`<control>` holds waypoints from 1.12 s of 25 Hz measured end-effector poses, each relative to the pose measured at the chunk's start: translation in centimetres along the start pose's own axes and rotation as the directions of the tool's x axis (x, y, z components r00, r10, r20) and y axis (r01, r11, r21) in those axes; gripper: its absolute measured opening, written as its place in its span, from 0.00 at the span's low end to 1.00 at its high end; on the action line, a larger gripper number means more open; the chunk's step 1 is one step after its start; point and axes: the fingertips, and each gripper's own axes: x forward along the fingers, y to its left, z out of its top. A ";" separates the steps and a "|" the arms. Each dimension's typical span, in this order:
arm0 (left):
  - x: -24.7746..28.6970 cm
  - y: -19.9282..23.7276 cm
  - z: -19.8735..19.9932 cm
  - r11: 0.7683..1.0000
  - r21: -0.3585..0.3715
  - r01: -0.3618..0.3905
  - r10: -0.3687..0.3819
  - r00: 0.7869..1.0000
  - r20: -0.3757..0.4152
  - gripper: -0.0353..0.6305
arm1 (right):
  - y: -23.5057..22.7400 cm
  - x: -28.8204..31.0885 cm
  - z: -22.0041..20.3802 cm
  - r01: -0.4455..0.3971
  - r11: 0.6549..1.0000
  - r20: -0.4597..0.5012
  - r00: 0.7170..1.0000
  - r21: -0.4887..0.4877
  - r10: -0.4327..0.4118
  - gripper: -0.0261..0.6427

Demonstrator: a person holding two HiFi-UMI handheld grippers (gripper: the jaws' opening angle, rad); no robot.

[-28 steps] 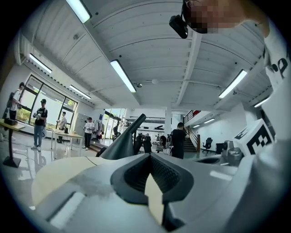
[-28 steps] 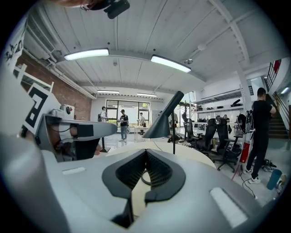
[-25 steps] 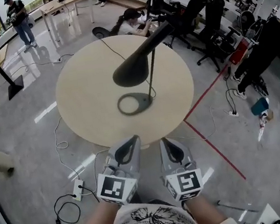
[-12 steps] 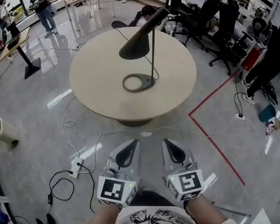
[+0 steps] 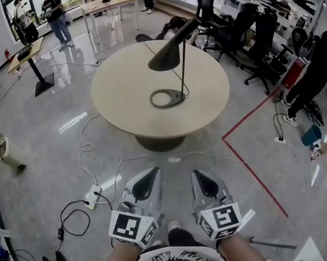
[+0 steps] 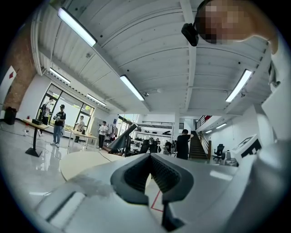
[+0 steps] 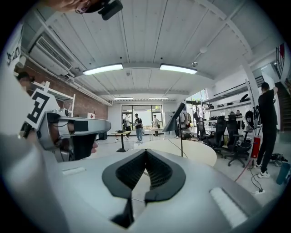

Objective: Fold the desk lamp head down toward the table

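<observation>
A black desk lamp stands on the round beige table [image 5: 123, 102]. Its cone head [image 5: 169, 52] is raised and tilted on a thin stem above a ring base [image 5: 167, 98]. Both grippers hang low near my body, well short of the table and over the floor. The left gripper [image 5: 153, 172] and the right gripper [image 5: 195, 173] are shut with nothing between their jaws. The left gripper view has the lamp [image 6: 121, 139] far off beyond the table [image 6: 82, 161]. In the right gripper view the lamp head [image 7: 176, 117] rises over the table [image 7: 195, 152].
A power strip [image 5: 92, 196] and cables lie on the floor left of me. A red tape line [image 5: 250, 169] runs on the right. Office chairs [image 5: 239, 26] stand behind the table. A white bin [image 5: 6, 152] is far left. People [image 5: 55, 15] stand at the back.
The table and lamp now lie farther from me than a second ago; I have backed away. Both grippers stay shut and low near my body.
</observation>
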 end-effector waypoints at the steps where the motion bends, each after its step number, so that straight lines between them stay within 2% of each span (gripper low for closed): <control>1: -0.8 0.0 0.0 1.000 -0.004 0.001 -0.001 1.000 0.000 0.06 | 0.5 -0.5 -0.3 0.011 1.000 -0.004 1.000 0.000 -0.011 0.05; 7: -5.3 0.3 0.4 1.000 -0.012 0.023 -0.023 1.000 -0.018 0.06 | 4.1 -2.6 -0.8 0.057 0.998 -0.001 0.998 -0.032 -0.057 0.05; 13: -8.1 -0.4 0.5 0.998 0.014 0.065 -0.065 0.998 -0.020 0.06 | 6.5 -4.2 -0.5 0.085 0.996 0.029 0.996 -0.040 -0.084 0.05; 19: -9.2 -0.1 0.6 0.995 0.049 0.085 -0.084 0.996 -0.019 0.06 | 7.9 -4.7 0.5 0.070 0.996 0.039 0.997 -0.047 -0.068 0.05; 28: -9.3 -1.4 0.6 0.993 0.038 0.112 -0.112 0.994 -0.011 0.06 | 8.4 -5.5 1.0 0.072 0.991 0.043 0.997 -0.115 -0.067 0.05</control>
